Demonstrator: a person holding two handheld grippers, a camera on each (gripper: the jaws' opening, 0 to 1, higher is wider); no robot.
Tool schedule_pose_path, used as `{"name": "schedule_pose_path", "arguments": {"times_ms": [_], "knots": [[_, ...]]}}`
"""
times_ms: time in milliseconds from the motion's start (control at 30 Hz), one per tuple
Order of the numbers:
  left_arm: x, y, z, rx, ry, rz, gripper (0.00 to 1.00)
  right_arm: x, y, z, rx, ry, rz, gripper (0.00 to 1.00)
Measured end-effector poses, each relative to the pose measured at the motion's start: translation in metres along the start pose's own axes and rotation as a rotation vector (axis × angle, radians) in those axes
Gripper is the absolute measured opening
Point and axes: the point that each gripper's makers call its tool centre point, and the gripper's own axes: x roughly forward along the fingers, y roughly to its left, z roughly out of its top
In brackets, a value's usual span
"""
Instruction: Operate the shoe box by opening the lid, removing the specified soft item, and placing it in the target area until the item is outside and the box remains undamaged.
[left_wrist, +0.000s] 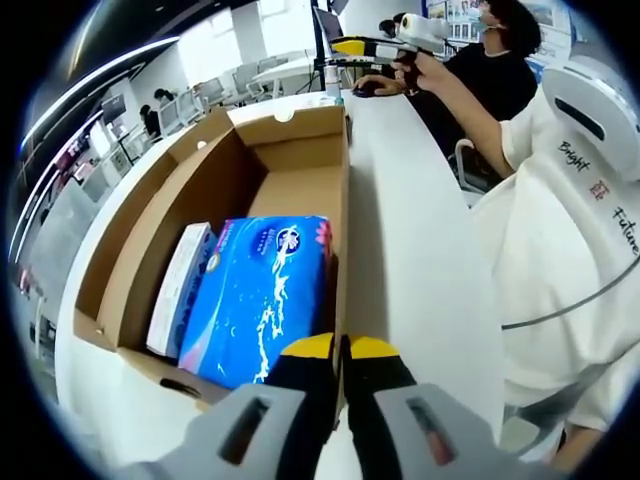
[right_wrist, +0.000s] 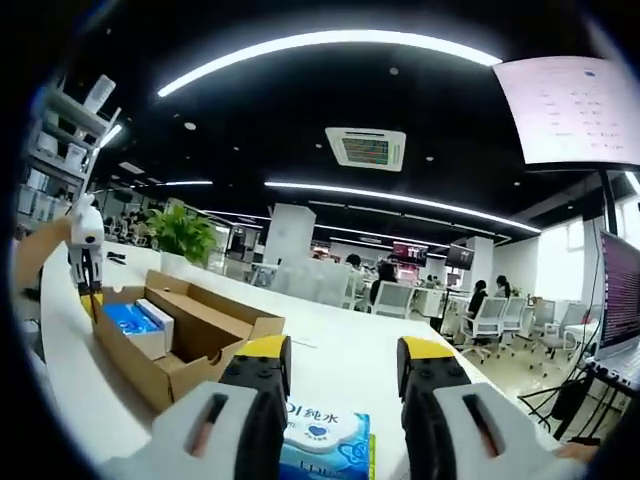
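On the white shirt of the person in the left gripper view we read "Bright" and, lower, "Future" in black letters, with a small red sign between them that we cannot read. In the right gripper view the soft pack between the jaws carries the Chinese characters "纯水". The other prints are too small for us.

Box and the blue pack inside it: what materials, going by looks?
Box: looks like plain brown cardboard, matte, with folded flaps and raw cut edges. Blue pack: probably thin plastic film over soft contents; it is glossy, with printed graphics and slight creasing. The contents themselves can't be told.
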Motion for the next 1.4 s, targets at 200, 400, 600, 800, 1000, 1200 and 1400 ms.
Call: {"name": "schedule_pose_path", "arguments": {"times_ms": [200, 400, 600, 800, 1000, 1200, 1400], "knots": [[0.0, 0.0, 0.0, 0.001, -0.003, 0.002, 0.02, -0.001, 0.0, -0.001, -0.004, 0.005, -0.001, 0.42], [0.0, 0.0, 0.001, 0.001, -0.006, 0.0, 0.02, 0.0, 0.0, -0.002, -0.006, 0.007, -0.001, 0.42], [0.0, 0.001, 0.001, 0.001, -0.004, 0.0, 0.02, 0.001, 0.003, -0.002, -0.012, 0.012, 0.005, 0.42], [0.0, 0.001, 0.001, 0.001, -0.005, 0.004, 0.02, 0.0, 0.008, 0.0, -0.014, 0.007, 0.021, 0.42], [0.0, 0.002, 0.0, 0.0, -0.004, 0.001, 0.02, 0.003, 0.015, 0.004, -0.019, -0.001, 0.04, 0.42], [0.0, 0.002, 0.0, 0.0, -0.003, 0.0, 0.02, 0.004, 0.019, 0.001, -0.021, 0.008, 0.051, 0.42], [0.0, 0.002, 0.0, 0.0, -0.003, 0.001, 0.02, 0.003, 0.018, -0.001, -0.023, 0.01, 0.051, 0.41]]}}
